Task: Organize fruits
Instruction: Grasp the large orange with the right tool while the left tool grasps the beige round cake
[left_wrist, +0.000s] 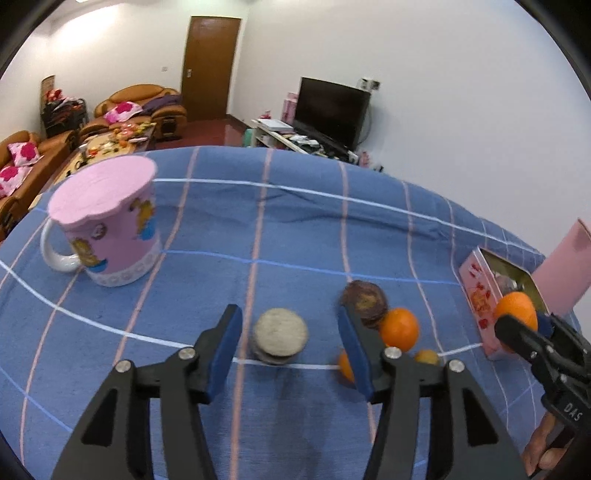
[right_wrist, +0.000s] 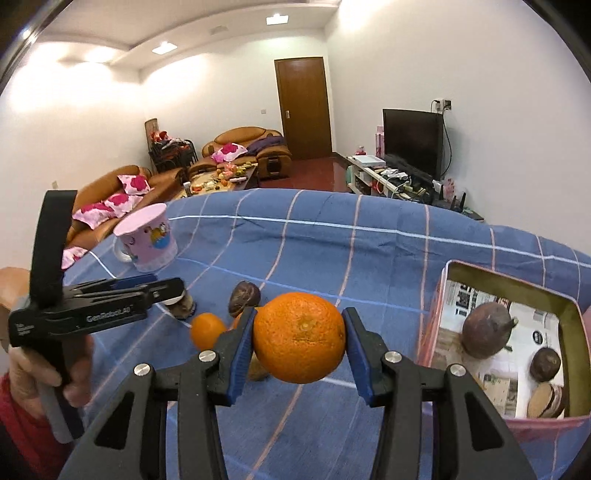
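Left wrist view: left gripper (left_wrist: 290, 345) part open, pointing down at the blue checked cloth (left_wrist: 295, 229), with a round grey-brown fruit (left_wrist: 280, 336) lying between the pads but clear of both, so nothing gripped. Just right of the right pad, a dark brown fruit (left_wrist: 364, 300), a small orange (left_wrist: 399, 328) touching it, and two smaller orange pieces nearer, half hidden. Far left, an upturned pink mug (left_wrist: 107, 225). At the right edge, the right gripper (left_wrist: 524, 325) carrying a big orange (left_wrist: 516, 308) beside the pink box (left_wrist: 480, 295). Right wrist view: right gripper (right_wrist: 299, 338) clamped on the big orange (right_wrist: 299, 336), both blue pads pressed against its sides, fruit lifted clear of the cloth. Pink box (right_wrist: 428, 332) near right, lid off, paper-lined, three brownish fruits already inside. Left gripper (right_wrist: 173, 291) at the left, over the grey-brown fruit. Likely step: carry across the near wall of the box. Best done by keeping the squeeze even, clearing the rim, lowering onto bare paper at the near left corner, then easing the pads apart low so no roll into the other fruits.
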